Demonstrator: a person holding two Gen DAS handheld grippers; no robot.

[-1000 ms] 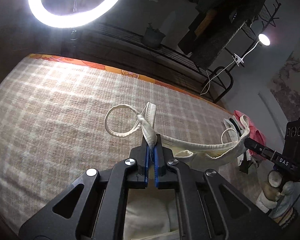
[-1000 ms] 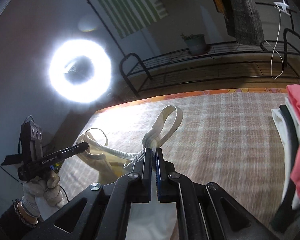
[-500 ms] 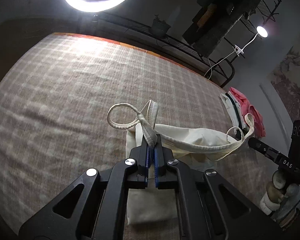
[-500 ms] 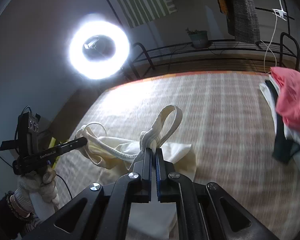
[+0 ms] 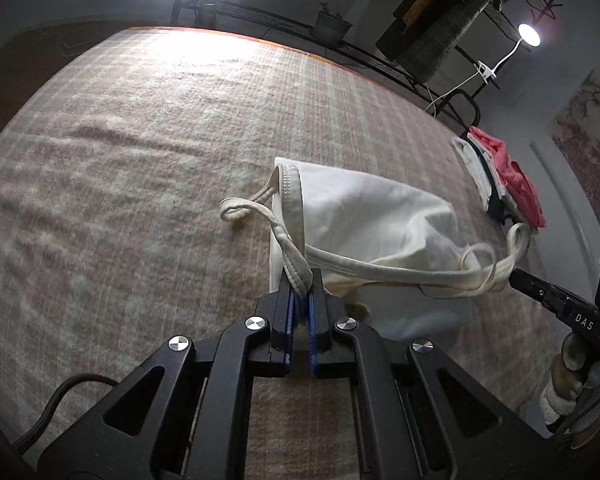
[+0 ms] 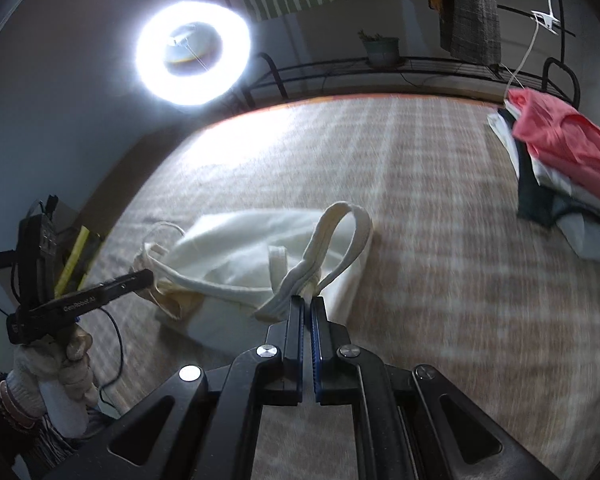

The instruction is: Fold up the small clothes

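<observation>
- Two grippers hold one cream top, one at each end of its band, so the top's long axis runs from gripper to gripper.
- Left of the top's body: the left gripper is clenched on a strap where it meets the band; a loose strap loop lies on the blanket just left of the top.
- Middle: the top's body rests on the blanket, beyond the band and partly bunched; the band itself hangs raised between the two grips.
- Right of the top: the right gripper is clenched on the other strap, which stands up in a loop.
- Judgement: each gripper is equally near its own end, so the coming fold likely turns on moving both ends forward over the body together.
- Far right of the top, well apart: one pile, pink piece on top.
- Count: one top, two straps gripped, one pile.
</observation>
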